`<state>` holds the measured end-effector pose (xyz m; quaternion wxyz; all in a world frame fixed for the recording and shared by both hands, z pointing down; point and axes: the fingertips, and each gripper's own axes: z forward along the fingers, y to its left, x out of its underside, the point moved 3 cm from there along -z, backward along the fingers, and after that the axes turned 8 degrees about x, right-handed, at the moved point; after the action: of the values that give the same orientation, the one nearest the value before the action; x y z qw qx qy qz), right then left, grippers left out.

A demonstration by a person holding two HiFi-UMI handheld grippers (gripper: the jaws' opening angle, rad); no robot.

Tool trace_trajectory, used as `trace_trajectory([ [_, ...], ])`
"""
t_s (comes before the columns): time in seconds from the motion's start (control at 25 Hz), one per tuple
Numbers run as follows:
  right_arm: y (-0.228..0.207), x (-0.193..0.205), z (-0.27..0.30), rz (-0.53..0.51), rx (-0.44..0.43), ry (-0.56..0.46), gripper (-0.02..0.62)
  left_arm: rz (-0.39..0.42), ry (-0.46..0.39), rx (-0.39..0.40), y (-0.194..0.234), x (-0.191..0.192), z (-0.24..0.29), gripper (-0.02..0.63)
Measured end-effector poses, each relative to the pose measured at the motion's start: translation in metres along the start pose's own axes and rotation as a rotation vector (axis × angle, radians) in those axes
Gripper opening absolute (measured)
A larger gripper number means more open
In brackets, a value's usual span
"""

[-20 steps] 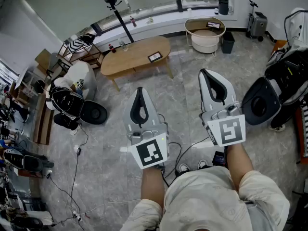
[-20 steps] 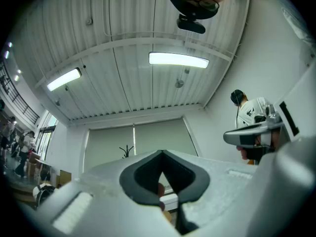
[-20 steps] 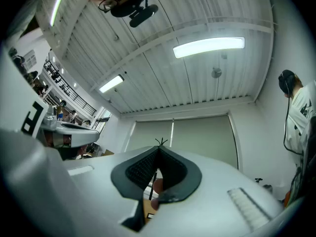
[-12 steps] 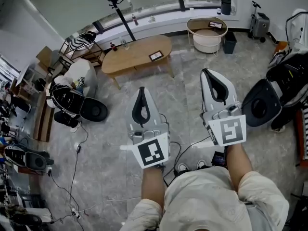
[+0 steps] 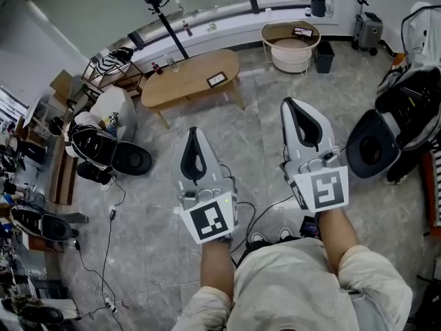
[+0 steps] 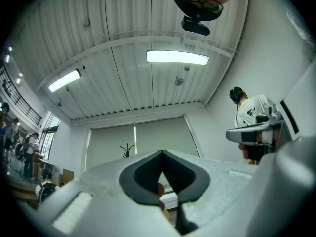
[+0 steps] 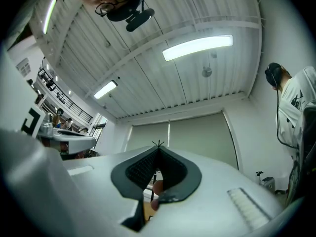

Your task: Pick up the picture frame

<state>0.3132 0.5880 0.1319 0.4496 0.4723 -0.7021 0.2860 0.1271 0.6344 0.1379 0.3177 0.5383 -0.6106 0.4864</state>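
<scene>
Shorts of pale cloth (image 5: 296, 292) fill the head view's bottom edge and are cut off by it. The forearms rise from there, and the square-patterned marker cubes (image 5: 210, 221) hide both hands. Over the grey tiled floor (image 5: 258, 150) the white left gripper (image 5: 194, 132) and the white right gripper (image 5: 289, 105) stand side by side, tilted upward. Each has its jaws closed tight on nothing. Their own views look past the meeting pads at a ribbed ceiling with long strip lamps (image 6: 177, 57). A brownish patch in each pad gap is too small to tell. Well beyond the jaws, the small dark-rimmed picture frame (image 5: 216, 80) sits on the oval light-wood counter (image 5: 186, 85), its picture unreadable. Compared with the earlier head view, grippers and counter alike sit slightly further left, and the jaws are closed as before.
</scene>
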Motion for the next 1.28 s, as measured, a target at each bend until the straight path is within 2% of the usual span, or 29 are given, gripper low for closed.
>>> trace_trajectory([
  [0.32,-0.025,0.008,-0.014,0.005,-0.004,0.009,0.002,-0.002,0.028,0.011,-0.033,0.008,0.002,0.003],
  [0.56,-0.033,0.017,-0.014,0.001,0.002,0.021,0.002,-0.015,0.026,0.017,-0.041,0.014,0.010,0.003],
  [0.92,-0.029,0.038,0.016,-0.007,0.002,0.020,0.002,-0.032,0.023,0.018,-0.028,0.040,0.035,0.003],
  [1.28,-0.015,0.072,0.075,-0.024,-0.007,0.038,0.002,-0.041,0.019,0.015,0.010,0.075,0.084,0.003],
])
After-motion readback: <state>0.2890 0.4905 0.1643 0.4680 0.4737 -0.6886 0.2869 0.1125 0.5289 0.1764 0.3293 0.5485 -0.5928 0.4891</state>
